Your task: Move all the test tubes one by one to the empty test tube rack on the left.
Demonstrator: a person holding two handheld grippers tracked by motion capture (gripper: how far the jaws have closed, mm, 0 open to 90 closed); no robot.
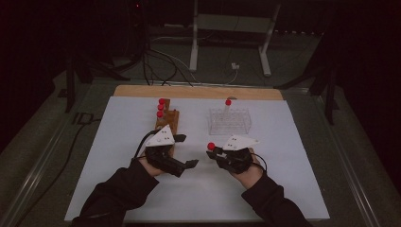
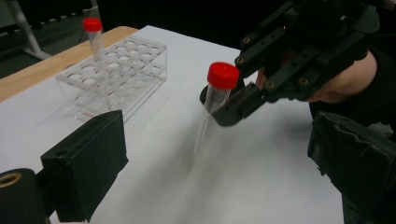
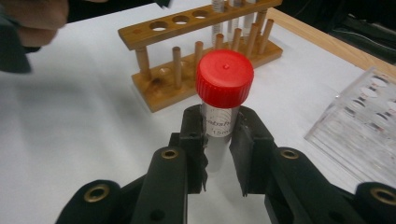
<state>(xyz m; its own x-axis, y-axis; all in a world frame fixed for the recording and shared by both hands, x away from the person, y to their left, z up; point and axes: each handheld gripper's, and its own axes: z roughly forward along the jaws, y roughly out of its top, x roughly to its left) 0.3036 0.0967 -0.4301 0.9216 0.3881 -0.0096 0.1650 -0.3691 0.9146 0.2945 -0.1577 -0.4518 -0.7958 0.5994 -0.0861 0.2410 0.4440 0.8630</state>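
The right gripper, a black two-jaw tool held in the person's right hand, has its jaws closed on a clear plastic test tube with a red screw cap; the pads press the tube just below the cap, and the tube stands roughly upright between them. In the left gripper view the same tube hangs tilted above the white table sheet, its lower end clear of the surface (blurred, so the tip itself is hard to judge); in the high view its red cap sits at the tip of that gripper, near the middle of the sheet.

The left gripper, a matching black tool, has its jaws spread wide with nothing between them; its 2 pads stand well apart in the high view; the tube is not touching them.

The wooden test tube rack with open holes and pegs lies to the left of centre, partly behind the left gripper in the high view; 3 red-capped tubes stand at its far end. The clear plastic rack with rows of round holes lies to the right of the wooden one, apart from it; 1 red-capped tube stands upright in it.
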